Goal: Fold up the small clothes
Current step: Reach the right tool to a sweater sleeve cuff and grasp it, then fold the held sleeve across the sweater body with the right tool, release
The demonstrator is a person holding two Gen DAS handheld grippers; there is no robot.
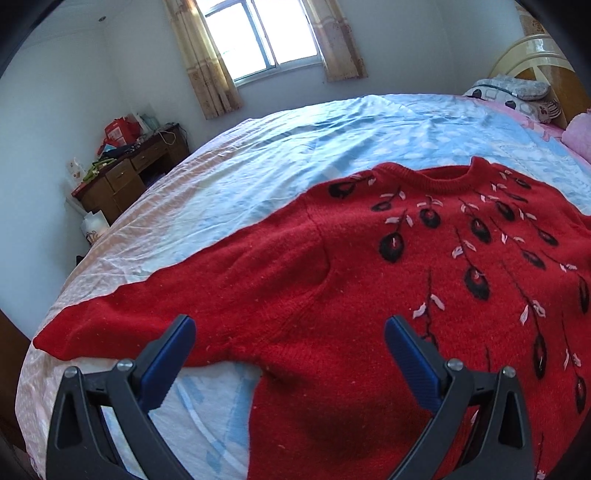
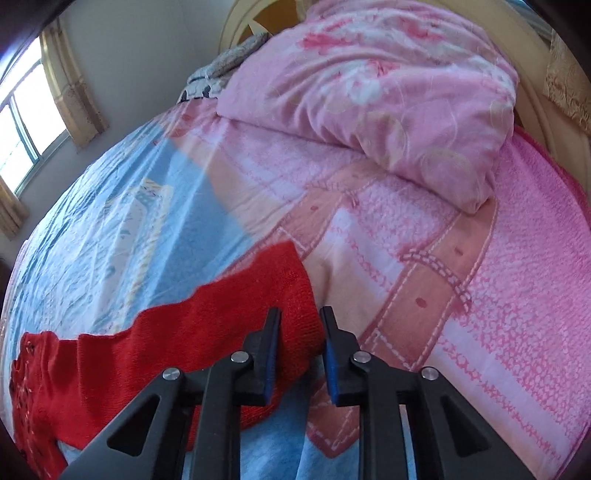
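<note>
A red knitted sweater [image 1: 332,280] with black and pink flower embroidery lies flat, front up, on the bed sheet [image 1: 258,155]. Its left sleeve [image 1: 166,306] stretches out toward the bed's left edge. My left gripper [image 1: 290,328] is wide open above the armpit area, where sleeve meets body. In the right wrist view the other sleeve [image 2: 221,317] lies on the sheet, and my right gripper [image 2: 299,317] has its jaws narrowly apart around the sleeve's cuff end [image 2: 299,295], the cloth lying between the fingers.
A folded pink quilt [image 2: 388,92] lies at the head of the bed, with pillows [image 1: 517,92] by the headboard. A cluttered wooden desk [image 1: 125,170] stands by the far wall under a curtained window [image 1: 258,33].
</note>
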